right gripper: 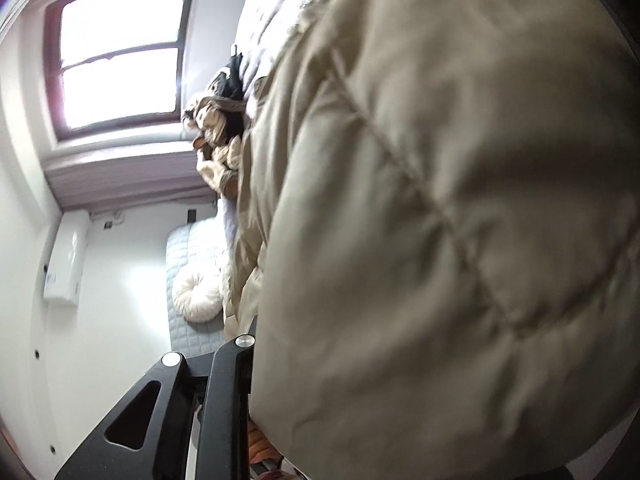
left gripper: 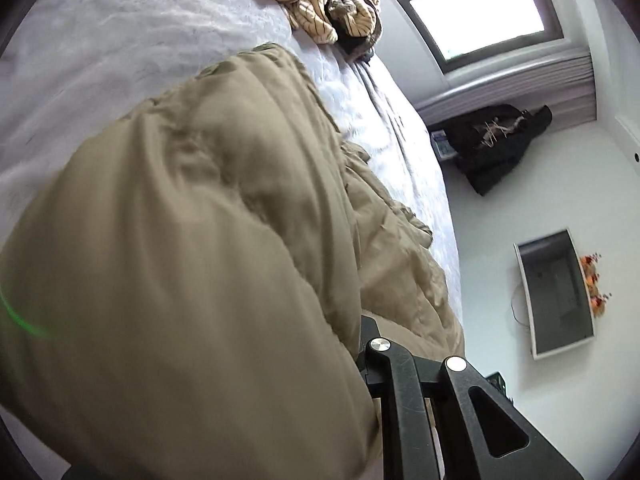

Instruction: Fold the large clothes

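A large tan quilted coat [left gripper: 200,220] lies over the pale lavender bed [left gripper: 120,40] and fills most of both views; in the right wrist view it [right gripper: 440,220] bulges close to the lens. My left gripper [left gripper: 372,364] is rolled sideways, and the coat fabric drapes over its fingers, hiding the tips. My right gripper [right gripper: 248,360] is also rolled sideways with the coat draped over its fingers. Both appear closed on the coat's fabric.
A heap of striped cream and dark clothes [left gripper: 328,4] lies at the bed's far end, also in the right wrist view [right gripper: 220,136]. A window [left gripper: 480,8], a dark bag [left gripper: 496,140] and a wall screen [left gripper: 556,292] are beyond. A round cushion [right gripper: 198,296] rests on a quilted headboard.
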`<action>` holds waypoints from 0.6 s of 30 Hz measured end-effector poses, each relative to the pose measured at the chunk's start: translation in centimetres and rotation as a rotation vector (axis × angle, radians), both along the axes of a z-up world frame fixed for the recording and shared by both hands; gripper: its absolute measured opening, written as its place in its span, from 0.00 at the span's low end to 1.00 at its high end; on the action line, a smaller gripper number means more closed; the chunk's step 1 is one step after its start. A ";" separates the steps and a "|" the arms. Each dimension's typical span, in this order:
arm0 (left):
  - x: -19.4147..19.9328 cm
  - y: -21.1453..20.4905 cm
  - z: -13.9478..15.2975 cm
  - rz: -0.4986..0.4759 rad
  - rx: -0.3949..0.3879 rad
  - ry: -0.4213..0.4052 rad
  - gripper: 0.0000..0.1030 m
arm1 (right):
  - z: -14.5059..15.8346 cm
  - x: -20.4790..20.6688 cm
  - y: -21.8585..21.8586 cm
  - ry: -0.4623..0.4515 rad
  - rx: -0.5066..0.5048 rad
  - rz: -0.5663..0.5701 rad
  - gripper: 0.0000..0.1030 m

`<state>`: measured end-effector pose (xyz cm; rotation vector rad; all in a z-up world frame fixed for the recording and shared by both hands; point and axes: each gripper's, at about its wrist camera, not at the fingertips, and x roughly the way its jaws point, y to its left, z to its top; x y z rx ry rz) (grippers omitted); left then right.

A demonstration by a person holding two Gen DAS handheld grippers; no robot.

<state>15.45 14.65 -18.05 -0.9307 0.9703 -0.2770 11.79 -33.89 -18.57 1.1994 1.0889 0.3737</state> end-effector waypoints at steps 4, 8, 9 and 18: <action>-5.1 0.8 0.3 -0.046 -0.009 0.040 0.16 | 0.5 -4.2 0.1 0.010 0.006 0.019 0.25; -11.2 2.1 -0.4 -0.078 -0.055 0.110 0.16 | 0.7 -10.3 0.2 0.048 0.017 0.021 0.25; -12.5 2.3 -0.7 -0.090 -0.055 0.128 0.16 | 0.6 -11.2 0.1 0.055 0.020 0.019 0.25; -14.9 1.9 -1.6 -0.182 0.111 0.239 0.45 | -1.3 -16.4 0.3 0.163 -0.060 -0.031 0.38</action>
